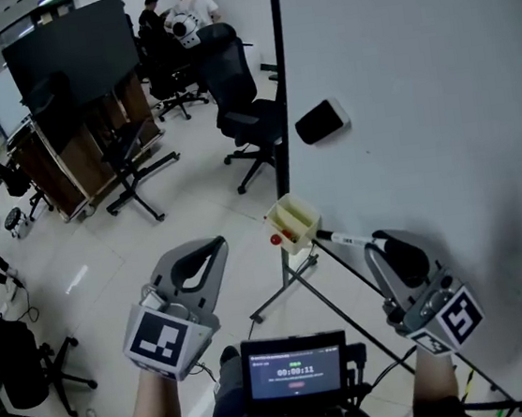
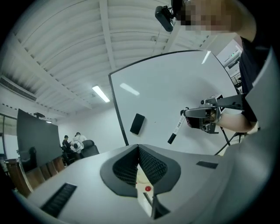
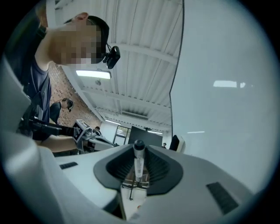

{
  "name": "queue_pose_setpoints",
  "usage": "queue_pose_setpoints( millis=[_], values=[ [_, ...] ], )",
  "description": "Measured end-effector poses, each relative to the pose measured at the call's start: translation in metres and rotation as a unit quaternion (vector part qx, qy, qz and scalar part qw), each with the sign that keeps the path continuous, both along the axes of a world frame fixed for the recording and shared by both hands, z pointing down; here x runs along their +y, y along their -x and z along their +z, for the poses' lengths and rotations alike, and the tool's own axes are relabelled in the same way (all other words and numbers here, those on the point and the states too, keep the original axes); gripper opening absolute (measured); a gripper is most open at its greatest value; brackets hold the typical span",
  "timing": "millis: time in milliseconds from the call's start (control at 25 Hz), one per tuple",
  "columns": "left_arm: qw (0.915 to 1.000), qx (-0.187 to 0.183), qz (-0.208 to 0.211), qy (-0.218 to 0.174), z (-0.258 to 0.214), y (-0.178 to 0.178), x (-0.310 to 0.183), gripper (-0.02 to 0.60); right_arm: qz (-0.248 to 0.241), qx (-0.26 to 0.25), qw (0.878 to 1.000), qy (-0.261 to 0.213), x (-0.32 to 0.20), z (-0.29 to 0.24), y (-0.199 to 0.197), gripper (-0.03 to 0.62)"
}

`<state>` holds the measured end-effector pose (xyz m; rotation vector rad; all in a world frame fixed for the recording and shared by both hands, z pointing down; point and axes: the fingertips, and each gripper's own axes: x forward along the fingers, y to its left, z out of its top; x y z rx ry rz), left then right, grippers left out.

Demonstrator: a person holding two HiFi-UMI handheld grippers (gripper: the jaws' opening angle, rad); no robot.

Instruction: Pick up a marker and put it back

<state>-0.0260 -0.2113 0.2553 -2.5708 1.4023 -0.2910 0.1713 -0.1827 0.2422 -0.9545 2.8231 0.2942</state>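
My right gripper is shut on a white marker with a black cap, held close in front of the whiteboard. The marker's free end points toward a small yellow tray on the board's left edge. In the right gripper view the marker stands upright between the pads. From the left gripper view the same marker hangs from the right gripper. My left gripper hovers left of the tray, its fingertips together with nothing in them. A red item shows beside the tray.
A black eraser sticks to the whiteboard above the tray. The board's stand legs spread over the floor below. Office chairs, a dark screen on a stand and people fill the room's far left.
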Motion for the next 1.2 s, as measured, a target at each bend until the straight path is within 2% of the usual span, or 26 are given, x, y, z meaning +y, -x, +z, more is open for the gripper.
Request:
queue_pose_setpoints(
  millis=[240, 600, 720, 840, 1000, 1200],
  values=[
    [0.9991, -0.010, -0.035, 0.023, 0.020, 0.005, 0.017, -0.003, -0.051, -0.065, 0.996, 0.027, 0.004, 0.012, -0.009, 0.091],
    [0.9984, -0.007, -0.026, 0.049, 0.058, 0.004, 0.013, -0.003, -0.070, -0.118, 0.989, 0.061, 0.018, 0.020, -0.015, 0.091],
    [0.9979, 0.001, -0.017, 0.062, 0.077, 0.008, 0.016, -0.003, -0.050, -0.097, 0.993, 0.051, 0.020, 0.027, -0.012, 0.091],
    [0.9970, 0.022, -0.015, 0.073, 0.088, 0.022, 0.021, -0.003, -0.043, -0.096, 0.992, 0.072, 0.028, 0.040, -0.005, 0.091],
    [0.9954, 0.067, 0.002, 0.068, 0.088, 0.048, 0.041, -0.003, -0.025, -0.089, 0.992, 0.082, 0.055, 0.033, 0.026, 0.091],
    [0.9935, 0.091, 0.019, 0.066, 0.086, 0.063, 0.053, -0.003, -0.006, -0.067, 0.994, 0.081, 0.079, 0.033, 0.045, 0.091]
  ],
)
